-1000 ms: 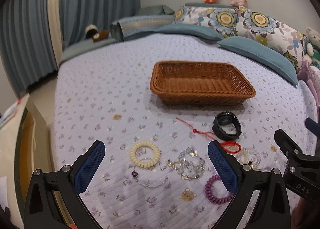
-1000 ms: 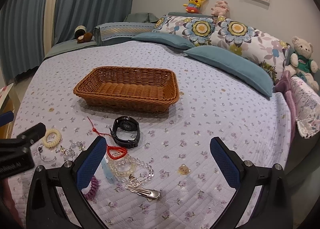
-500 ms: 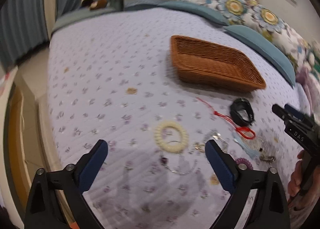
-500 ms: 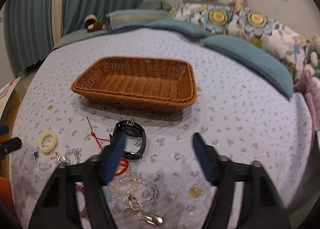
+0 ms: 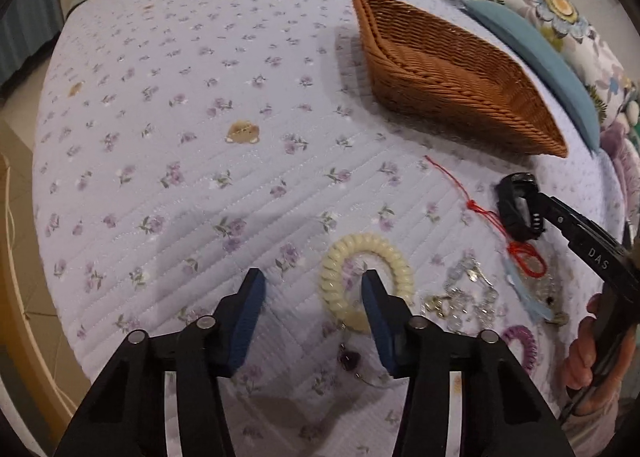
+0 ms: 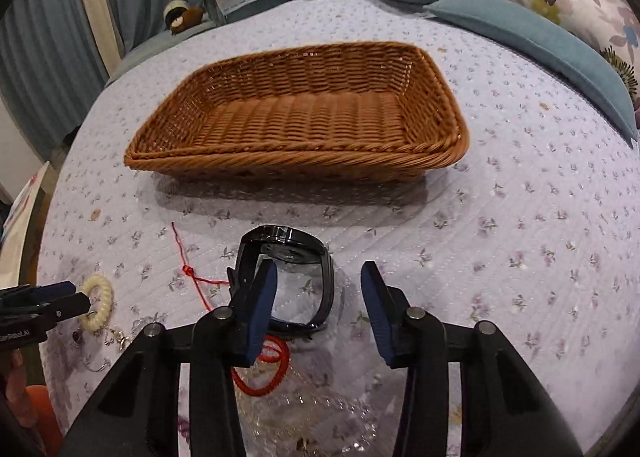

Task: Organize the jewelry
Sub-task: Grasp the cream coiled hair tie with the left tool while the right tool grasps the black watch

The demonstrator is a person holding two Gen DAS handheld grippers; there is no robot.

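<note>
Bed (image 5: 168, 129): a lilac quilted cover with small purple flowers carries everything; blue and flowered pillows lie along its far side, blue curtains hang beyond.
Basket (image 6: 304, 161): a brown woven rectangular tray, nothing inside it, resting on the bed beyond the jewelry.
Right gripper (image 6: 318, 305): its jaws have just been closing and stand about half apart; a person's hand (image 5: 588, 349) holds it.
Left gripper (image 5: 312, 311): its jaws have likewise just been closing and stand about half apart, pointing steeply down at the bed.
Watch (image 6: 296, 253): black, its strap curled into a loop, lying near the basket. The left blue pad sits inside the loop, the right pad outside it, so the strap's right side is between the jaws; no pad visibly presses on it.
Cream coil hair tie (image 5: 366, 253): 1 pale spiral ring flat on the bed. The right pad of the left gripper stands inside the ring; the left pad is outside, over bare quilt.
Red cord bracelet (image 6: 264, 377): a thin red loop just below the watch, its string trailing toward the basket.
Clear bead bracelets (image 5: 468, 297): a glittery tangle right of the cream ring.
Purple coil hair tie (image 5: 520, 345): near the hand, partly hidden.
</note>
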